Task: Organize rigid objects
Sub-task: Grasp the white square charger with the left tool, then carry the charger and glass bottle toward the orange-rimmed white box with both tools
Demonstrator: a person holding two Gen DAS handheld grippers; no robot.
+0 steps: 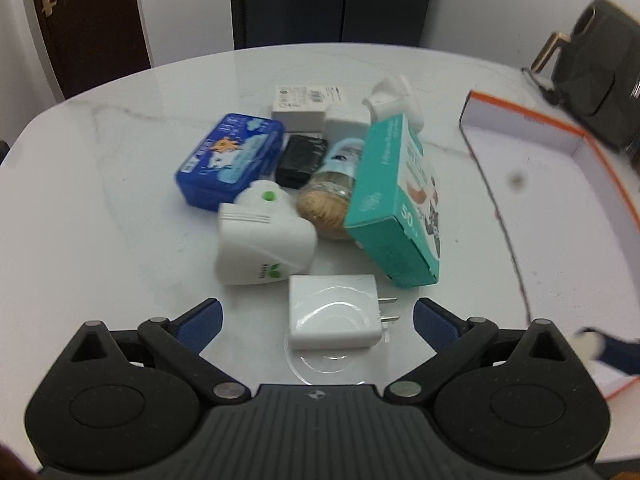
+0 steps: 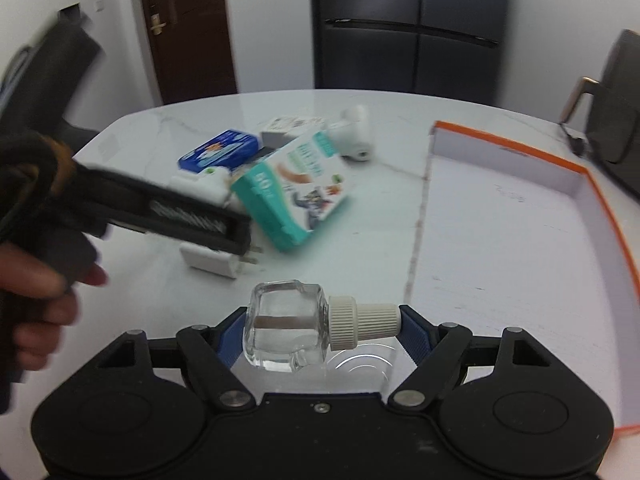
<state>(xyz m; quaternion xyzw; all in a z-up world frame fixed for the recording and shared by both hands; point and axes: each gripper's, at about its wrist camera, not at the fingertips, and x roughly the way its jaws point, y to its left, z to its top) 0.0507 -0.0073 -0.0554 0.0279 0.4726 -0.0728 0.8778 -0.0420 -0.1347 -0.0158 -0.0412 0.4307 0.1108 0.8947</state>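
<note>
My left gripper [image 1: 318, 318] is open, with a white plug charger [image 1: 334, 312] lying on the table between its fingers. Behind it is a pile: a white plug-in device [image 1: 262, 236], a blue tin [image 1: 230, 158], a teal box [image 1: 394, 200], a jar of twine [image 1: 326, 200], a black block [image 1: 300, 160] and white boxes [image 1: 308, 106]. My right gripper [image 2: 320, 328] is shut on a clear glass bottle [image 2: 288, 326] with a white cap, held sideways just left of the orange-rimmed white box [image 2: 520, 240]. The left gripper's body [image 2: 168, 212] shows in the right wrist view.
The white marble table [image 1: 120, 220] ends in a curved far edge. The orange-rimmed box [image 1: 560, 208] lies on the right. A dark chair [image 1: 600, 80] stands behind it. A dark fridge and a brown door are at the back.
</note>
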